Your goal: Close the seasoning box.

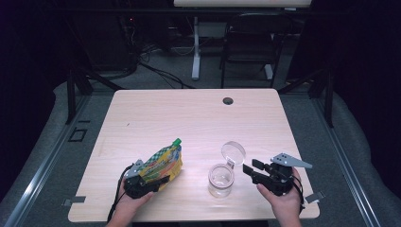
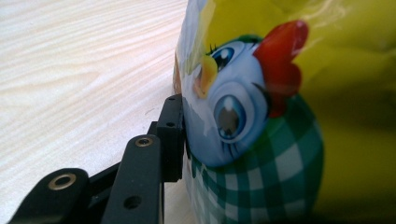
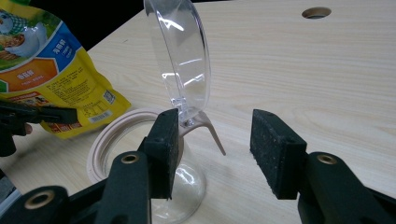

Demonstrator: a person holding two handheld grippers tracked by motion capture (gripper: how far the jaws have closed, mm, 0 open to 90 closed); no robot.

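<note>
A yellow pouch [image 1: 165, 161] with a green cap lies tilted at the table's near left. My left gripper [image 1: 152, 182] is shut on its lower end. In the left gripper view a black pad [image 2: 171, 135] presses the pouch's [image 2: 261, 121] cartoon-chicken print, and the other jaw is hidden behind it. A clear jar [image 1: 221, 180] stands at the near middle with its hinged lid [image 1: 233, 152] tipped up. My right gripper [image 1: 252, 168] is open just right of the jar. In its own view the lid [image 3: 182, 60] rises beyond the jaws, and the right gripper [image 3: 217, 149] holds nothing.
The light wooden table [image 1: 189, 118] has a round cable hole [image 1: 228, 100] near its far edge. A dark chair [image 1: 250, 38] and a desk leg stand beyond the table. The person's hands come in over the near edge.
</note>
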